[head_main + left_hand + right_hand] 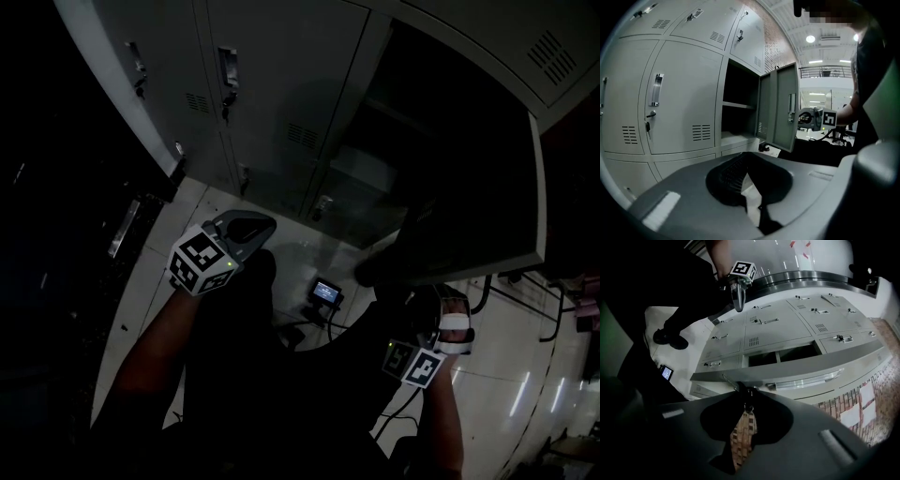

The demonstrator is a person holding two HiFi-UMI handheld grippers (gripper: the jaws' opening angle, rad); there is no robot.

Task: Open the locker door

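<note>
Right hand-held gripper (746, 401) clamped on open locker door (797, 366); left hand-held gripper (741, 169) closed, well apart.

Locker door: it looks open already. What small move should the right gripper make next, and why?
Probably open the right gripper and draw back: the locker door stands wide open, its compartment exposed, with the jaws seemingly pinching the door's edge.
</note>
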